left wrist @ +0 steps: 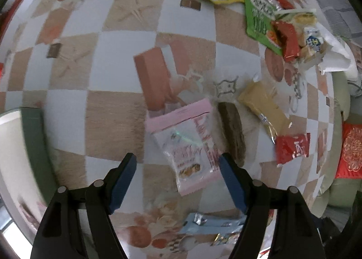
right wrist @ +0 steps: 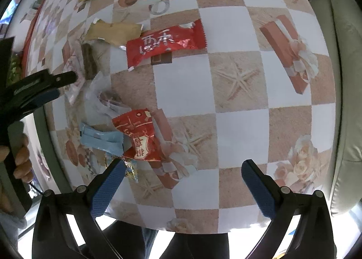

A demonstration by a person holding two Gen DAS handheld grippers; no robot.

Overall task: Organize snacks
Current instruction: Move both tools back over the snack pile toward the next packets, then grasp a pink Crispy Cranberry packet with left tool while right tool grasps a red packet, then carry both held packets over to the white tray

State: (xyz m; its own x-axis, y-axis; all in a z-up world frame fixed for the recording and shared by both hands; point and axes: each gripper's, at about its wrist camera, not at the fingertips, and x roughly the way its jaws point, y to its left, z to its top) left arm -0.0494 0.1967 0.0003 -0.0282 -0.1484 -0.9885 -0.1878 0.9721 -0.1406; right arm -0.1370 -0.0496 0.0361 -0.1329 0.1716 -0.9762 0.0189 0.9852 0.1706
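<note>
Left tool [left wrist: 177, 166] spread wide, empty, poised over pink snack packet [left wrist: 187, 145] for pickup. Right tool [right wrist: 183, 173] also released, idle above table [right wrist: 237, 91], red wrapper [right wrist: 140, 139] ahead-left.

Tan/white checked tablecloth [left wrist: 126, 55] w/ starfish print; pink-white packet [left wrist: 190, 145], red packet [right wrist: 165, 42], lt-blue wrapper [right wrist: 101, 139].
</note>
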